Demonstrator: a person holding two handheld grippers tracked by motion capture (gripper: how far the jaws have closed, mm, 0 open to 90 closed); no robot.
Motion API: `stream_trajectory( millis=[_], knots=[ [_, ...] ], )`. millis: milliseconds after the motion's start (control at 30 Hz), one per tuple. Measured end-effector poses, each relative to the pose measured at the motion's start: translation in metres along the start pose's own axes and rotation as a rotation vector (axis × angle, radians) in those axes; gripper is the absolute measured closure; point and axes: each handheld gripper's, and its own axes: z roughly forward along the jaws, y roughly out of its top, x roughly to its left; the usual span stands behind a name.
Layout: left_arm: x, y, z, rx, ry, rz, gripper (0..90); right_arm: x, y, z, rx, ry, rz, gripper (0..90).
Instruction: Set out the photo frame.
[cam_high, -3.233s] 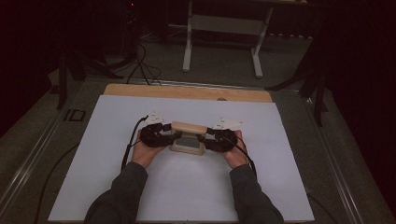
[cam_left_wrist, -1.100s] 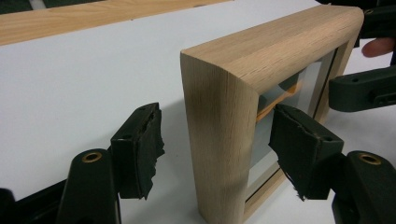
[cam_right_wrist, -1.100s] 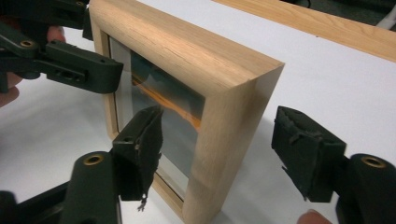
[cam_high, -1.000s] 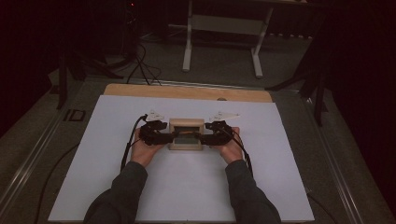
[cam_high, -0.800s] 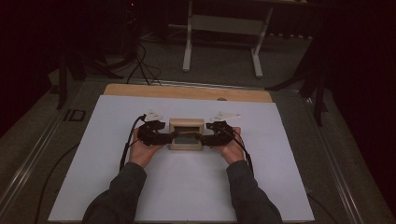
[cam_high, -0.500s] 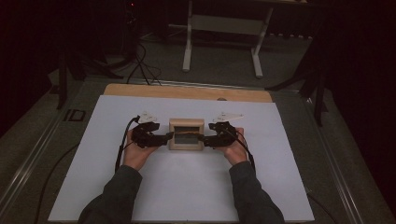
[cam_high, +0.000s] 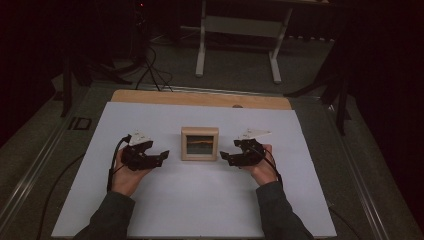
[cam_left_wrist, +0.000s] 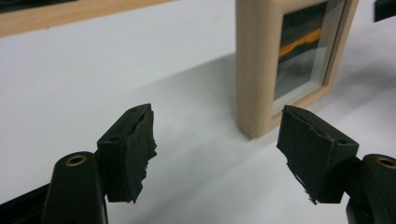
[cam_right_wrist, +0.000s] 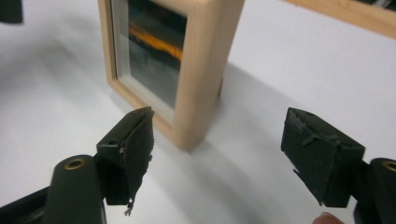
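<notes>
A small light-wood picture frame (cam_high: 200, 144) stands upright by itself in the middle of the white table, its dark picture with an orange streak facing me. My left gripper (cam_high: 161, 156) lies to its left, a short gap away, and is open; its jaws have just been opening and nothing is between them. In the left gripper view the frame (cam_left_wrist: 254, 70) stands just beyond the left gripper (cam_left_wrist: 219, 149). My right gripper (cam_high: 226, 158) sits open on the frame's right, also apart from it. In the right gripper view the frame's corner (cam_right_wrist: 201, 70) rises ahead of the right gripper (cam_right_wrist: 222, 151).
A white sheet (cam_high: 200, 205) covers the table, with a bare wooden strip (cam_high: 200, 98) along its far edge. Beyond the table stand a white frame's legs (cam_high: 202, 45) and cables (cam_high: 150, 70) on the dark floor.
Both grippers have let go of the frame and drawn away sideways, left one to the left, right one to the right. The frame stays upright where it was.
</notes>
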Motion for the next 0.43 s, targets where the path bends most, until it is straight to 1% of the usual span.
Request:
stream_trajectory(
  millis=[133, 200, 267, 300, 333, 367, 400, 433],
  knots=[
    [0.006, -0.011, -0.007, 0.001, 0.018, -0.019, 27.3, -0.002, -0.013, -0.006, 0.021, -0.011, 0.008, 22.8],
    [0.008, -0.016, -0.01, 0.012, 0.024, -0.026, 27.3, -0.003, -0.02, -0.01, 0.028, -0.02, 0.016, 22.3],
    [0.01, -0.022, -0.012, 0.021, 0.035, -0.029, 27.3, -0.005, -0.027, -0.014, 0.035, -0.033, 0.023, 22.0],
    [0.01, -0.022, -0.012, 0.021, 0.035, -0.029, 27.3, -0.005, -0.027, -0.014, 0.035, -0.033, 0.023, 22.0],
    [0.012, -0.026, -0.013, 0.031, 0.039, -0.033, 27.3, -0.008, -0.034, -0.02, 0.036, -0.044, 0.039, 21.7],
    [0.012, -0.026, -0.013, 0.031, 0.039, -0.033, 27.3, -0.008, -0.034, -0.02, 0.036, -0.044, 0.039, 21.7],
    [0.014, -0.03, -0.014, 0.047, 0.054, -0.028, 27.2, -0.011, -0.041, -0.026, 0.041, -0.057, 0.048, 21.6],
    [0.014, -0.03, -0.014, 0.047, 0.054, -0.028, 27.2, -0.011, -0.041, -0.026, 0.041, -0.057, 0.048, 21.6]
  ],
)
